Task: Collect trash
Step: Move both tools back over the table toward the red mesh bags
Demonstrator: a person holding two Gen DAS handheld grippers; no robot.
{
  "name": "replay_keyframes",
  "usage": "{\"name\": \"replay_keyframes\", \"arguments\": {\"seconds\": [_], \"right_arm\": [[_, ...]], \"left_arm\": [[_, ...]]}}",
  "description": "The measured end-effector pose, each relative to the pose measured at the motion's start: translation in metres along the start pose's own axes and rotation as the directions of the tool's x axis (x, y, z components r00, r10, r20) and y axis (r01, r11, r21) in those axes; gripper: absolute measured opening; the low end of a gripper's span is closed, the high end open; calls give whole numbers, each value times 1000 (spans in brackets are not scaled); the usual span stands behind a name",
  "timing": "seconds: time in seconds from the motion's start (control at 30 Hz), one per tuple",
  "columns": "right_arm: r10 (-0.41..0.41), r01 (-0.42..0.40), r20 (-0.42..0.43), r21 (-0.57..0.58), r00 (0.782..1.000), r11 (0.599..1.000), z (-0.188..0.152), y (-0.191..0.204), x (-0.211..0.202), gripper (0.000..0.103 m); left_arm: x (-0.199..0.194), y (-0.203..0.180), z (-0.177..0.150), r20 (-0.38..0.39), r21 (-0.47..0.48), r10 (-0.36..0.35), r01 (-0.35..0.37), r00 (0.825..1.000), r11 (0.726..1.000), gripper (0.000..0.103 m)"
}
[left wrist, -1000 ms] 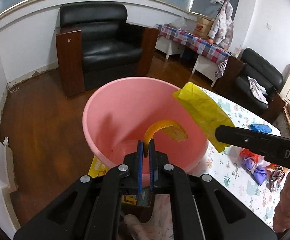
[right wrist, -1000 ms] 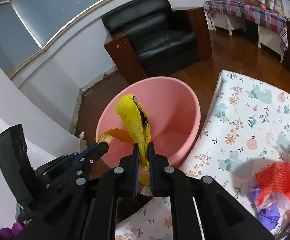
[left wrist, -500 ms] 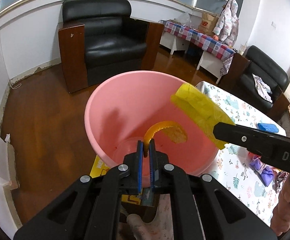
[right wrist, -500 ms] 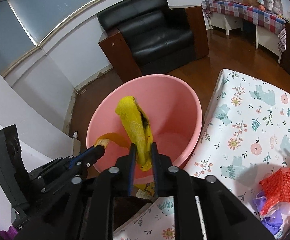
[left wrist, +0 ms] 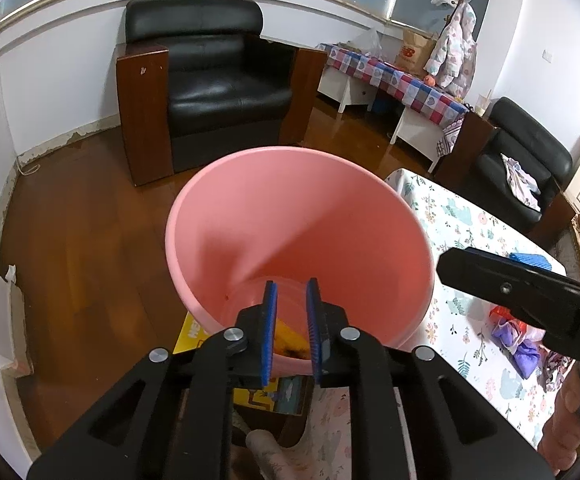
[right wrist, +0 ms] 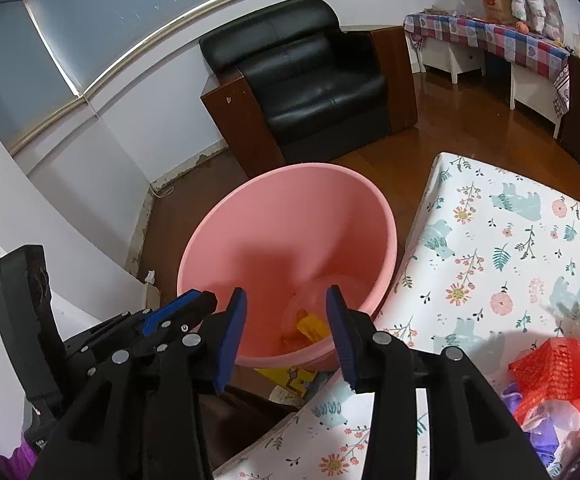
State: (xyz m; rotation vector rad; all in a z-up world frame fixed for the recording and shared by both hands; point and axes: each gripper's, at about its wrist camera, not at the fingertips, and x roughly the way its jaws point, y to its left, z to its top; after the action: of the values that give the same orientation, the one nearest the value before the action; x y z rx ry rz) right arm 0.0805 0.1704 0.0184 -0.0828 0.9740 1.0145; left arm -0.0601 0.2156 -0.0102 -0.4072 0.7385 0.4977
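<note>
"DA" on right gripper [left wrist: 529,292] body.

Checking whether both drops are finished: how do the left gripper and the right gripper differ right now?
The left gripper has a narrow gap between its jaws; the right gripper stands much wider. Both have just been opening. The left one sits beside the bucket's near rim, while the right one points in from the table side. Both are empty above the pink bucket, with the yellow scraps lying at its bottom.

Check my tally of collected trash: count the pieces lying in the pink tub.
2: an orange peel and a yellow wrapper, touching at the bottom of the pink tub. The near wall and the tongs could hide more.
</note>
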Motion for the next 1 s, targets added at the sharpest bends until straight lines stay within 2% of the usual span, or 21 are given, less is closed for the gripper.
{"name": "replay_keyframes", "arguments": {"seconds": [0.27, 0.4, 0.53, 0.67, 0.77, 0.93, 1.0], "right_arm": [[-12, 12, 52, -5, 999, 1000, -10, -4, -32, 47], [-27, 27, 85, -2, 996, 1000, -26, -13, -55, 47], [-77, 77, 122, -2, 990, 997, -47, -25, -82, 50], [-173, 174, 161, 12, 972, 985, -80, -45, -116, 53], [-244, 235, 172, 70, 954, 969, -107, -69, -142, 54], [-330, 303, 177, 167, 927, 938, -141, -104, -172, 54], [-356, 321, 176, 197, 918, 926, -152, -115, -183, 54]], "left_arm": [[-16, -11, -1, 33, 11, 0, 0, 999, 1000, 15], [-25, -20, -3, 31, 13, -59, 58, 998, 998, 15], [-31, -37, -9, 19, 25, -107, 107, 994, 994, 15], [-33, -58, -16, -7, 38, -163, 163, 987, 986, 15], [-31, -73, -20, -22, 57, -215, 216, 976, 975, 14], [-30, -112, -32, -48, 150, -288, 292, 956, 945, 15], [-32, -129, -38, -45, 204, -292, 295, 955, 933, 15]]}}
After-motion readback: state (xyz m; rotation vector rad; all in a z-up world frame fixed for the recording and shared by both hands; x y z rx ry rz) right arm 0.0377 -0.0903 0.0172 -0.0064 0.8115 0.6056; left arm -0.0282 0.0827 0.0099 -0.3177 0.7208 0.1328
